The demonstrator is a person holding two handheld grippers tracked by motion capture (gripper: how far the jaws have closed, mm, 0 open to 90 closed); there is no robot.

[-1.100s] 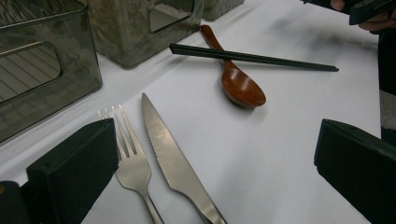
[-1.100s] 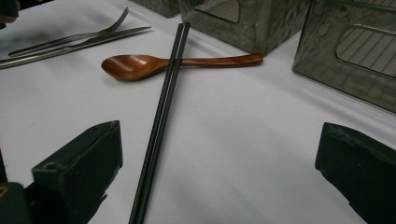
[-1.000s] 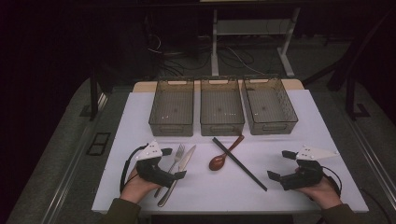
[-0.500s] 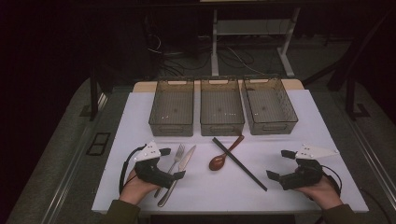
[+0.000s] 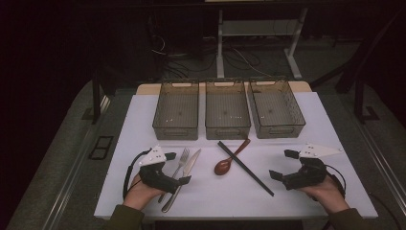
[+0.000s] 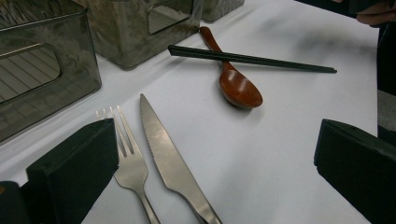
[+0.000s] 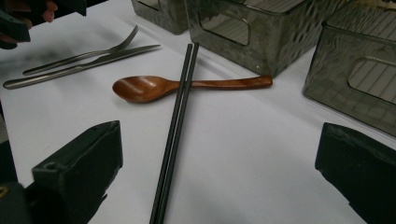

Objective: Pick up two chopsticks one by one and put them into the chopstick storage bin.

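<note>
A steel fork (image 5: 181, 161) and knife (image 5: 190, 162) lie side by side at the front left of the white table. My left gripper (image 5: 178, 167) is open, its jaws straddling them just above; the fork (image 6: 126, 154) and knife (image 6: 168, 158) lie between the jaws in the left gripper view (image 6: 215, 144). A brown wooden spoon (image 5: 225, 165) lies in the middle with a pair of black chopsticks (image 5: 245, 167) crossed over its handle. My right gripper (image 5: 282, 164) stands open at the front right, apart from them; the chopsticks (image 7: 175, 130) and spoon (image 7: 154, 87) lie ahead of its jaws (image 7: 219, 149).
Three translucent grey bins stand in a row at the back: left bin (image 5: 176, 130), middle bin (image 5: 227, 130), right bin (image 5: 280, 131). All three look empty. White table (image 5: 306, 201) edges run close to both hands at the front.
</note>
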